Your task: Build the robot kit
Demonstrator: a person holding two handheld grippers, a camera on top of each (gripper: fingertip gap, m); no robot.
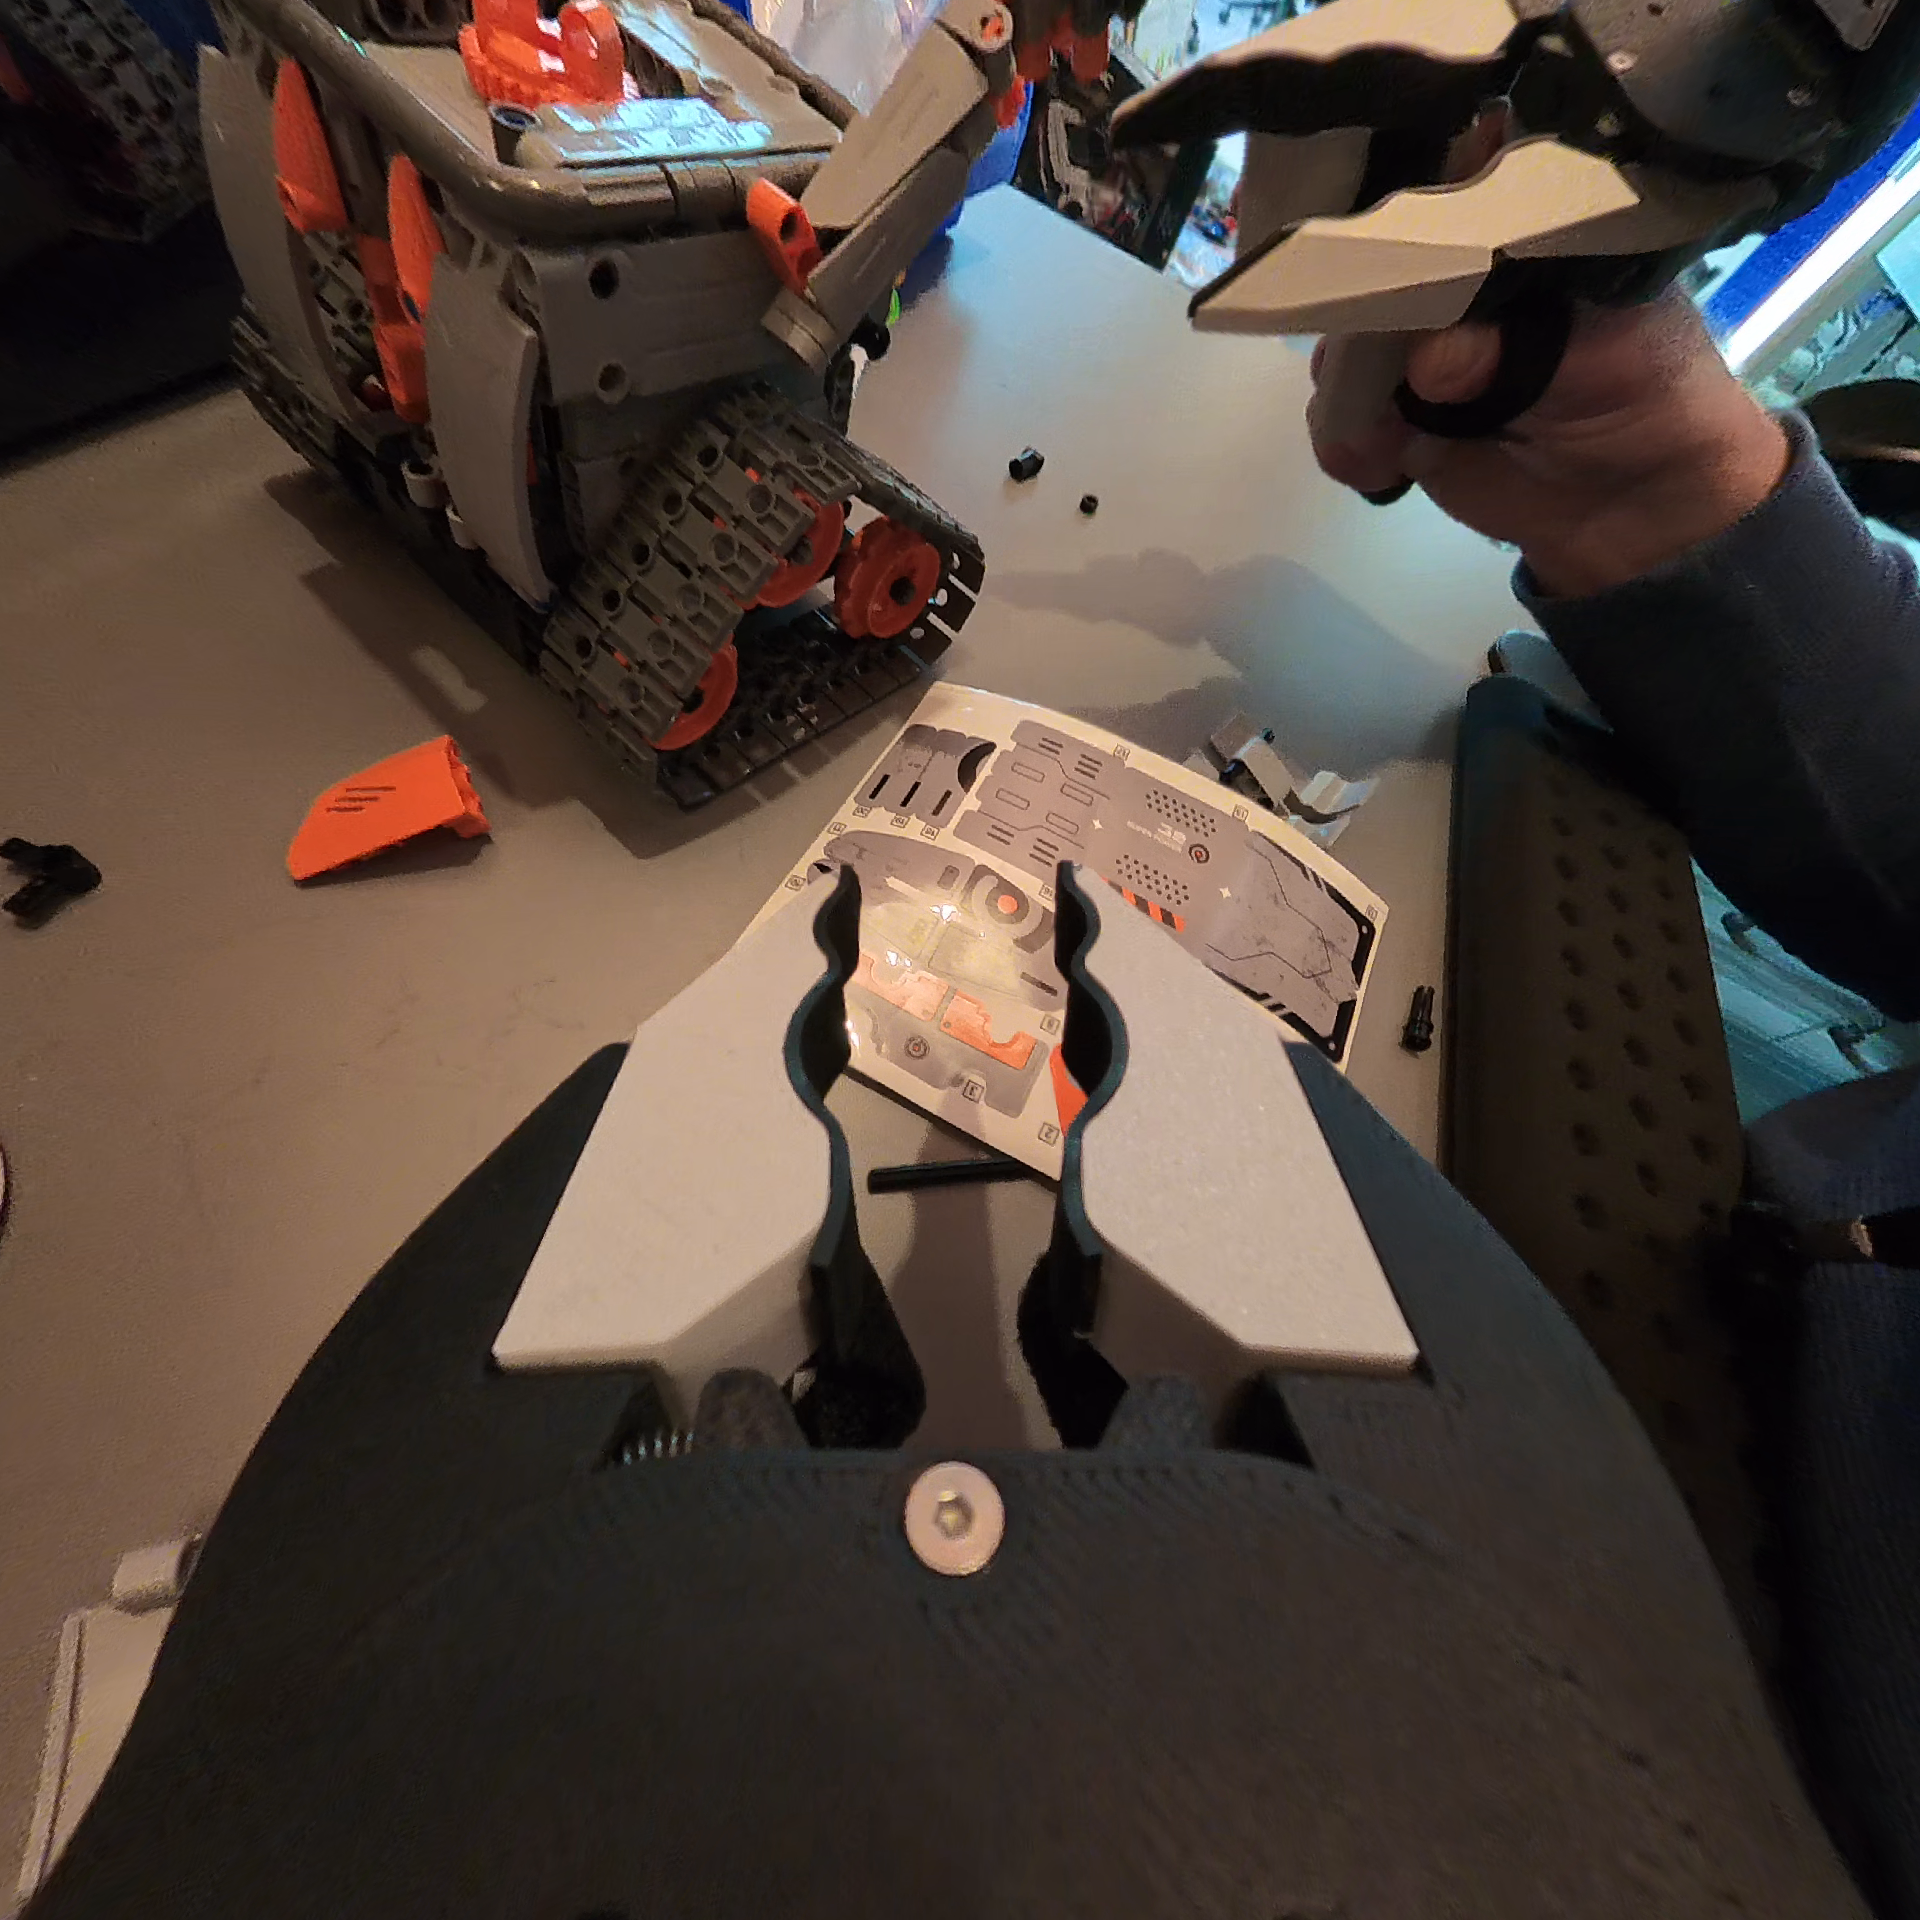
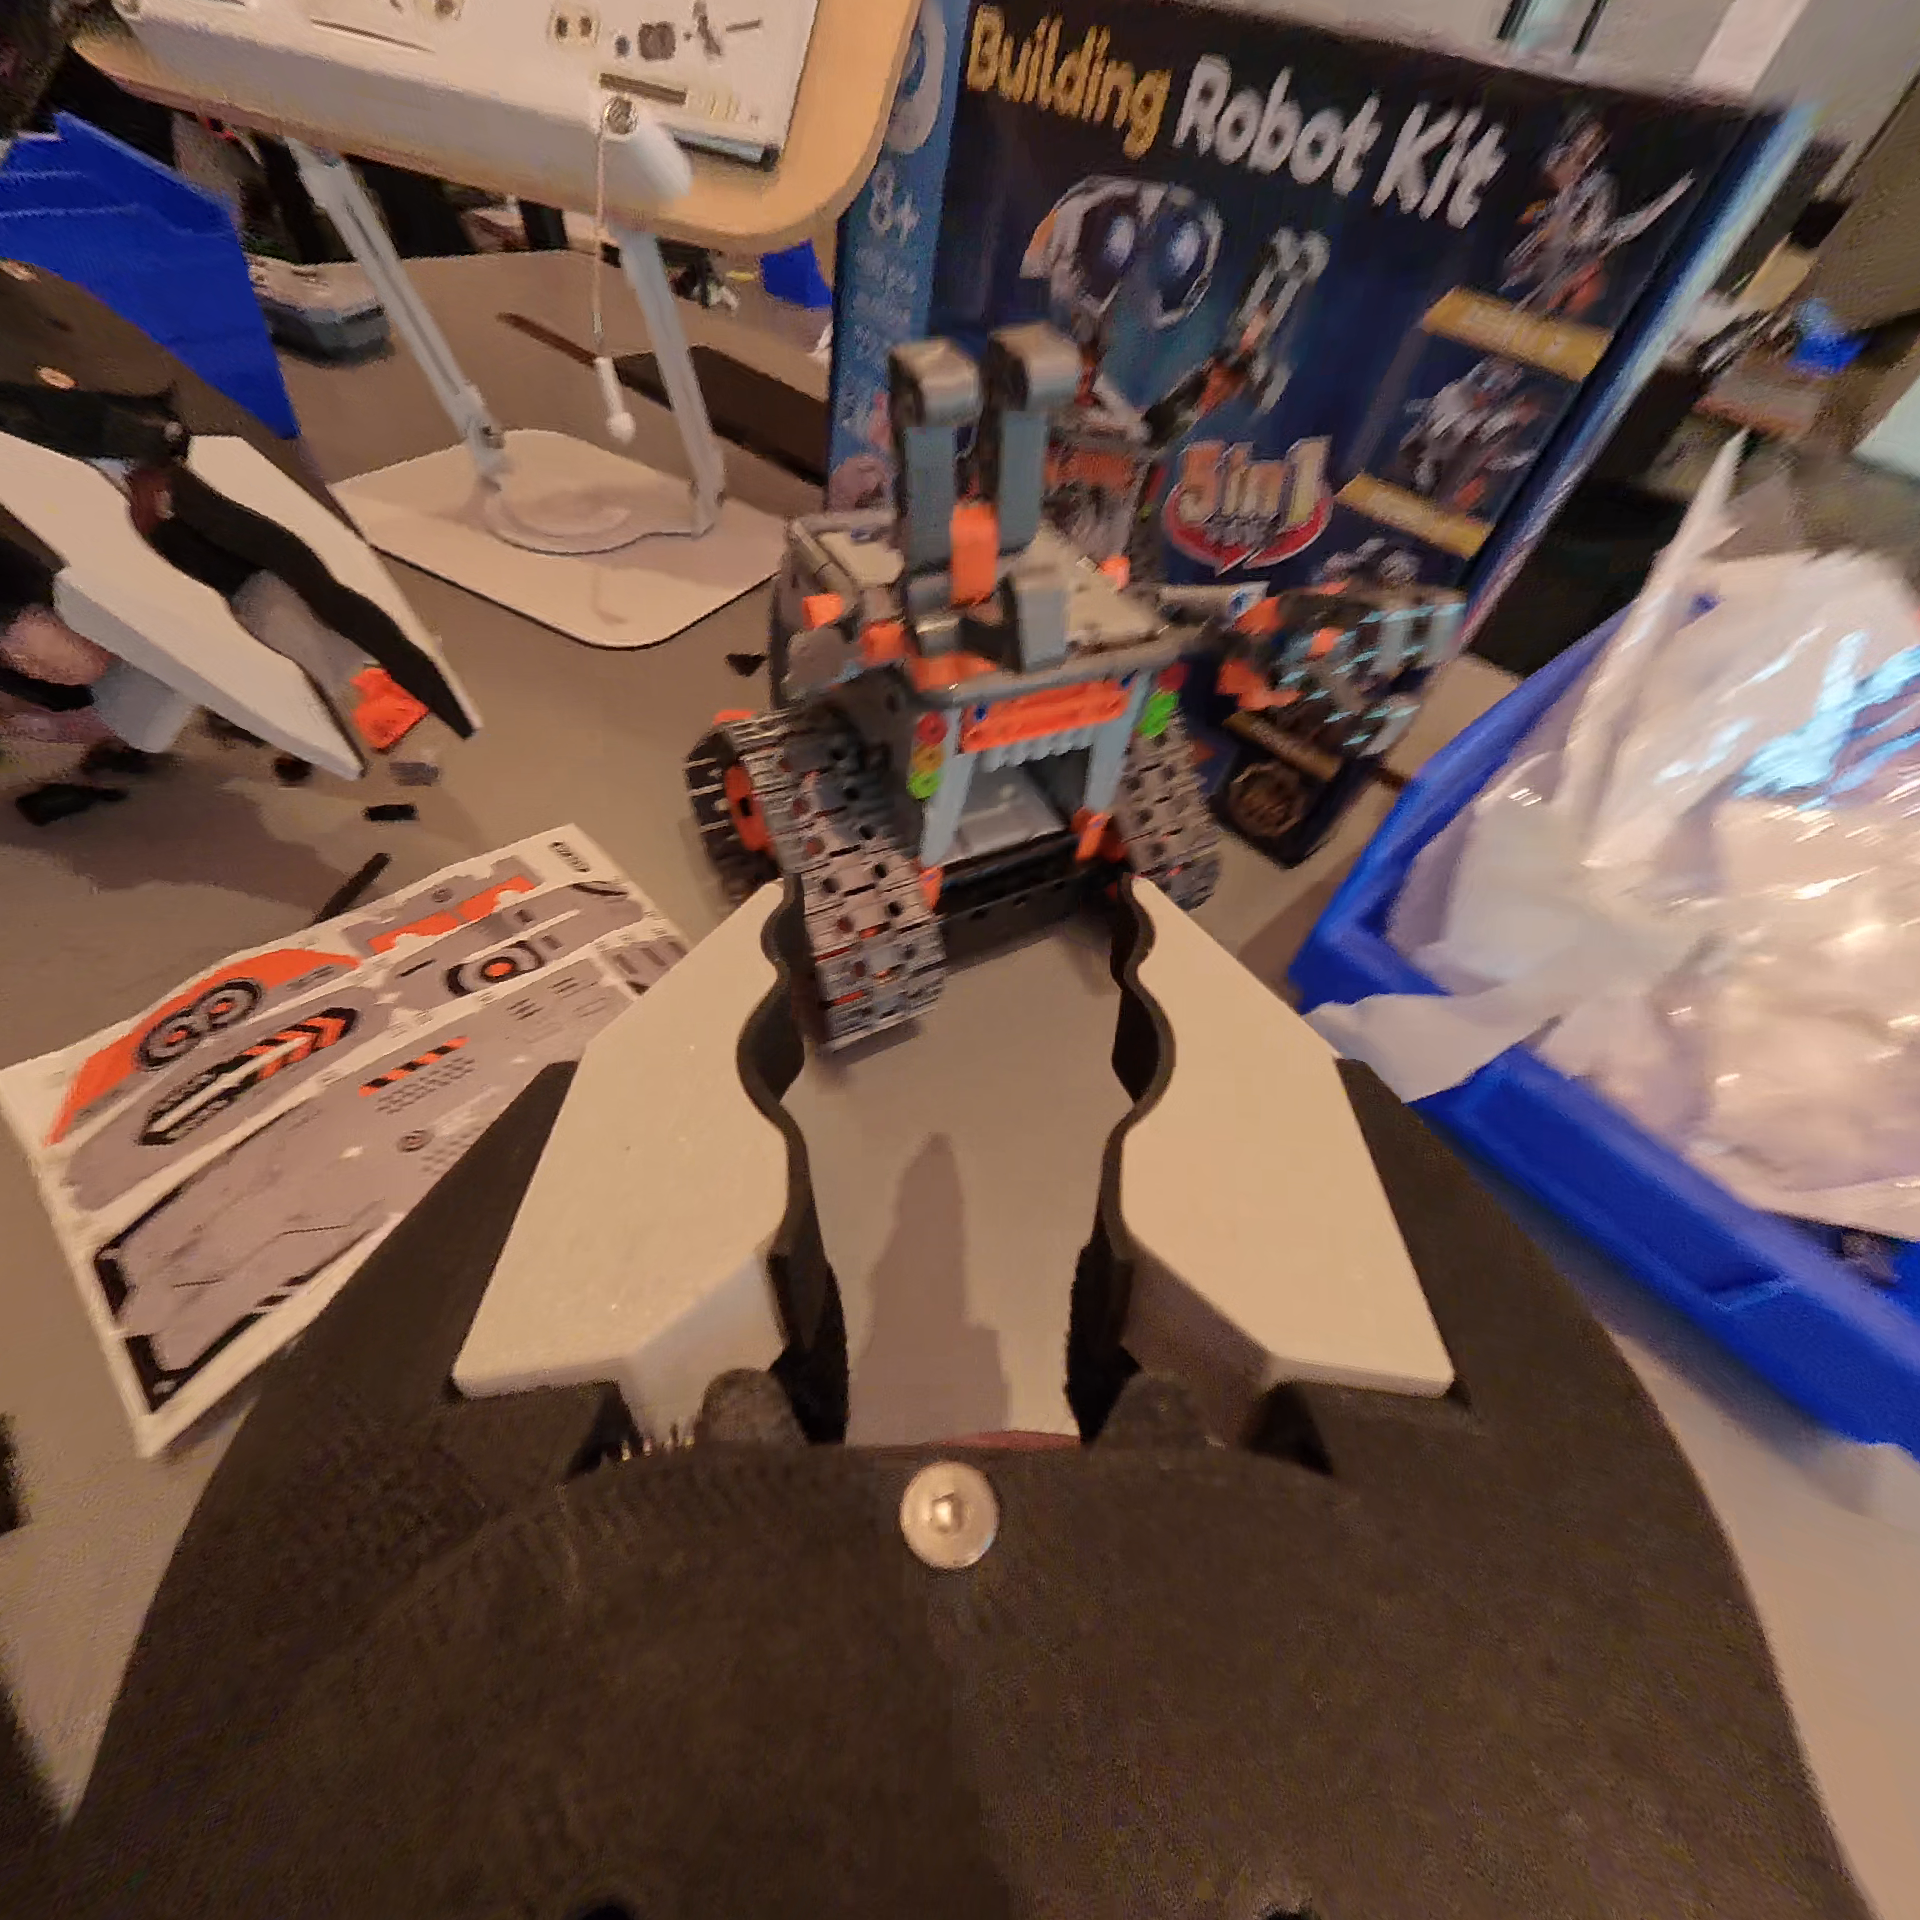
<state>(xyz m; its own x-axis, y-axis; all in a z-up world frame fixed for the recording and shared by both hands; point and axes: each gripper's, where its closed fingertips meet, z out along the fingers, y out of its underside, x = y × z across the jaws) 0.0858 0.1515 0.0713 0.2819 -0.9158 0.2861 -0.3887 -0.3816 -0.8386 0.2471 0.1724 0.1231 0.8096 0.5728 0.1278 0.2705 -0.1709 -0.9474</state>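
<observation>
A grey and orange tracked brick robot (image 1: 582,395) stands on the grey table (image 1: 208,1039). It also shows in the right wrist view (image 2: 966,707). My left gripper (image 1: 956,883) is open and empty, hovering over a sticker sheet (image 1: 1195,883). My right gripper (image 2: 951,904) is open and empty, its tips just short of the robot's front tracks. The right gripper (image 1: 1174,208) shows at the top right of the left wrist view, held by a hand (image 1: 1538,436). The left gripper (image 2: 416,738) shows at the left of the right wrist view, over the sticker sheet (image 2: 291,1091).
A loose orange panel (image 1: 384,805) and small black pins (image 1: 1027,463) lie on the table. A black rod (image 1: 945,1174) lies by the sheet. A kit box (image 2: 1299,312) stands behind the robot. A blue bin (image 2: 1621,1184) with plastic bags is at the right. A lamp base (image 2: 561,530) stands behind.
</observation>
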